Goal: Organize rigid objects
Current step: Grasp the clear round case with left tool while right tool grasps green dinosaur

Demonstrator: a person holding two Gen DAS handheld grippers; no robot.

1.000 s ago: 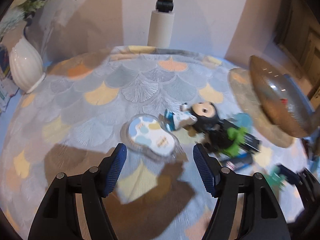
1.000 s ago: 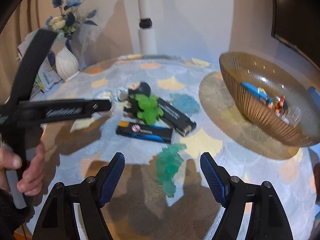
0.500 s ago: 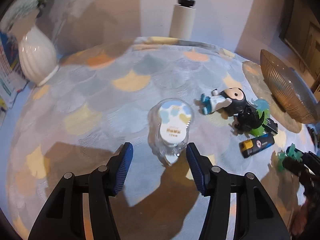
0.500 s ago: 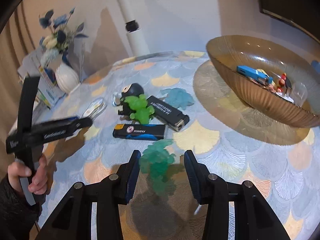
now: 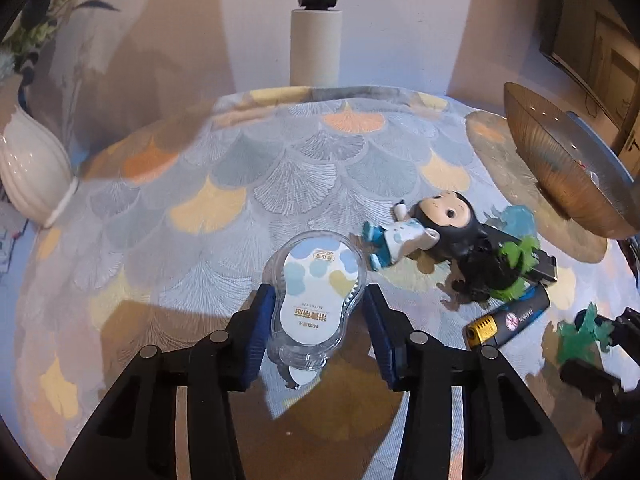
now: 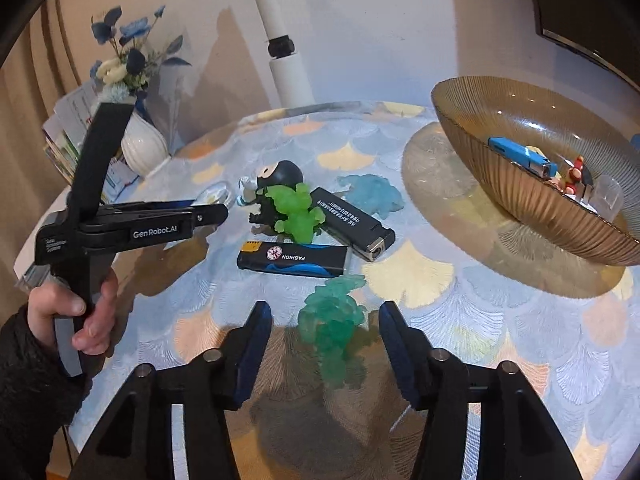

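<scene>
1. Left wrist view: our left gripper straddles the clear correction-tape case lying flat on the patterned tablecloth. Its jaws are closing, the case between them, the left pad about touching and the right just off it. We do not read it as gripped yet.
2. In the right wrist view, our right gripper is closing around the teal rubbery figure, with clear gaps on both sides, so nothing is held.
3. Beyond these lie the blue lighter, the black lighter, a bright green figure, the black-headed doll and a pale blue figure.
4. Far right, the amber ribbed bowl already holds a few items, including a blue lighter.
5. We judge the sorting barely begun: seven pieces remain on the cloth.
</scene>
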